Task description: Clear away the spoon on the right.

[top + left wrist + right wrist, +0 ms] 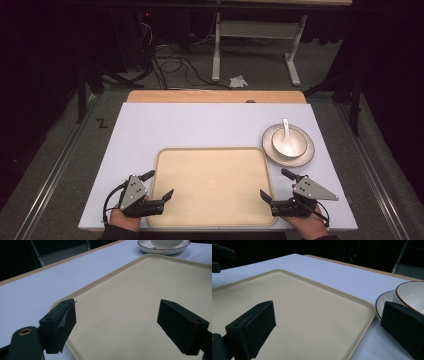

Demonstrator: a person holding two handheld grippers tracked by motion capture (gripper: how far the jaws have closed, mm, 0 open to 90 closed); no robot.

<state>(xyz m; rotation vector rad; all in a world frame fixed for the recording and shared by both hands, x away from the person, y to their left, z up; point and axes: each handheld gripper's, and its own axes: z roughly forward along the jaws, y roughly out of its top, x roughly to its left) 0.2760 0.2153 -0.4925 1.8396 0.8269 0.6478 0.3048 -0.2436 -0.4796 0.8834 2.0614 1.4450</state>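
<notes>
A cream tray [212, 170] lies empty at the front middle of the white tabletop [200, 125]. My left gripper [160, 184] is open, its jaws straddling the tray's left edge [82, 290]. My right gripper [274, 183] is open too and straddles the right edge [362, 322]. Nothing sits between the jaws of the left gripper [121, 325] or of the right gripper [329, 326]. Behind the tray's right corner a white plate [305, 155] carries a white bowl [289, 142] with a white spoon [286, 131] in it.
The plate [163, 250] and bowl [412, 295] stand close to my right gripper's outer jaw. A wooden strip [215, 96] runs along the table's far edge. Beyond it are cables [175, 65], a crumpled paper [238, 81] and another table's legs [216, 50] on the floor.
</notes>
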